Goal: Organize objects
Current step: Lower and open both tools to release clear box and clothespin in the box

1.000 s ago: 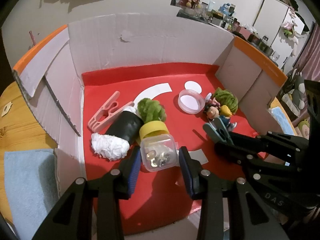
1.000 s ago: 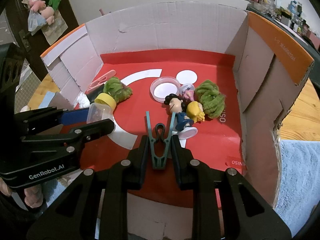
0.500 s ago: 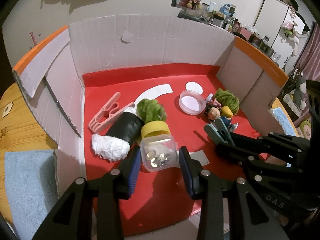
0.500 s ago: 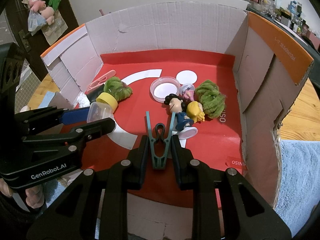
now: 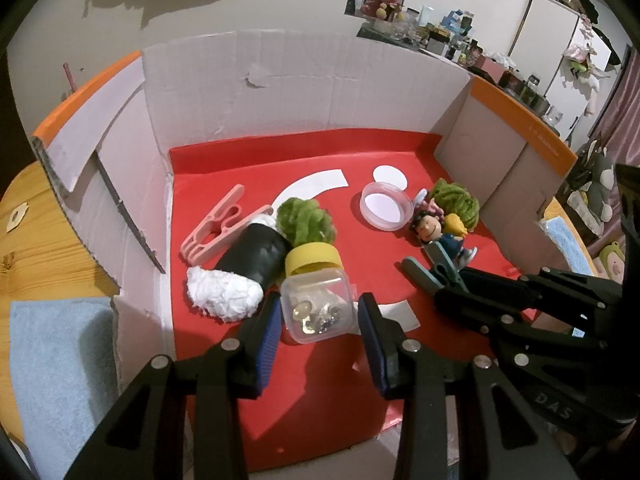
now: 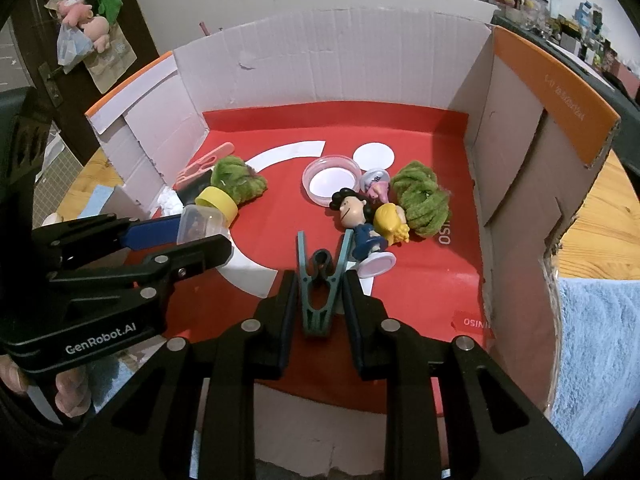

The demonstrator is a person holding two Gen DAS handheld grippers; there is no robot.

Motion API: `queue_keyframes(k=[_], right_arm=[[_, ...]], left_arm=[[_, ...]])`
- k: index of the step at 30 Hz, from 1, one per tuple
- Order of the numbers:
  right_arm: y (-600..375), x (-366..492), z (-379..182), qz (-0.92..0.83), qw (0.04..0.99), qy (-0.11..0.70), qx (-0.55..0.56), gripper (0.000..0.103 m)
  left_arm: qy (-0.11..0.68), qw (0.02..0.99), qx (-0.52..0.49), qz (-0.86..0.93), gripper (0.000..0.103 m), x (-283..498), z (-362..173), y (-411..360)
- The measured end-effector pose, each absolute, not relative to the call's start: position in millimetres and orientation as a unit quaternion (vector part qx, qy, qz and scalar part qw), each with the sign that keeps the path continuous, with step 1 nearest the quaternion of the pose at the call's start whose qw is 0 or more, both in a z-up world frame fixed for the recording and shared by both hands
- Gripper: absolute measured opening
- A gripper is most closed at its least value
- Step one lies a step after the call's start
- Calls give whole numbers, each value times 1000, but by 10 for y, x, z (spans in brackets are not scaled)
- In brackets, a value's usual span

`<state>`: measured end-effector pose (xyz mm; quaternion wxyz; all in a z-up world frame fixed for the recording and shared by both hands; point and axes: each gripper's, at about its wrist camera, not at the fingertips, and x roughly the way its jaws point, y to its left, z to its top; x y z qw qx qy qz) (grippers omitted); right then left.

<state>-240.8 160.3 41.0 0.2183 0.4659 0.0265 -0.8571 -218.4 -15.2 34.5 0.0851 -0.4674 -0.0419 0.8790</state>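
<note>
**Both grippers loaded over the box, most items already inside**

The left gripper [image 5: 316,316] pinches a small clear square plastic jar with a yellow screw lid [image 5: 316,296], beads or trinkets inside; its blue pads sit against both side walls, jar low over the red floor near the box's front. Can't tell whether the jar base rests on the floor. The right gripper [image 6: 318,300] is pressed together on a teal plastic clothes peg [image 6: 318,284], peg prongs pointing away into the box, also low over the floor at the front.

Already lying in the open white cardboard box with red floor and orange-edged flaps [image 5: 304,92]: a pink plastic clothes peg [image 5: 214,228], a black roll with white fluffy ends [image 5: 252,260], a green fuzzy yarn ball [image 5: 306,220] just behind the jar lid, a round clear shallow lid or dish [image 5: 386,206], a dark-haired cartoon figurine in blue [image 6: 358,220] touching a yellow-haired figurine [image 6: 392,224], a small pink-and-white toy [image 6: 376,184], and a second green fuzzy yarn ball [image 6: 422,200] by the right wall.

Judgement: late stage. Left to do: release the jar and the teal peg in the box. No loose items visible on the wooden bench [image 5: 24,240] outside; only a light blue towel [image 5: 60,360] there.
</note>
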Motion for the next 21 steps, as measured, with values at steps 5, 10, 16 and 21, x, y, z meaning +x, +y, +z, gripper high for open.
queue_keyframes(k=[5,10,16,21], right_arm=[[1598,-2398,408,-857,218,25,466,22],[1588,-2376,418,-859,218,26,463,23],[1598,-2339,445,-861,215,26,460,23],[1606,-2299,471,-864,214,27,456,32]], left_arm=[[-39,84,-467,879,45,-2160,355,-147],[-35,83,-466,880,50,-2130,358,-128],[-34,82,-465,881,51,-2115,360,-121],[-34,83,-460,883,56,-2059,382,-104]])
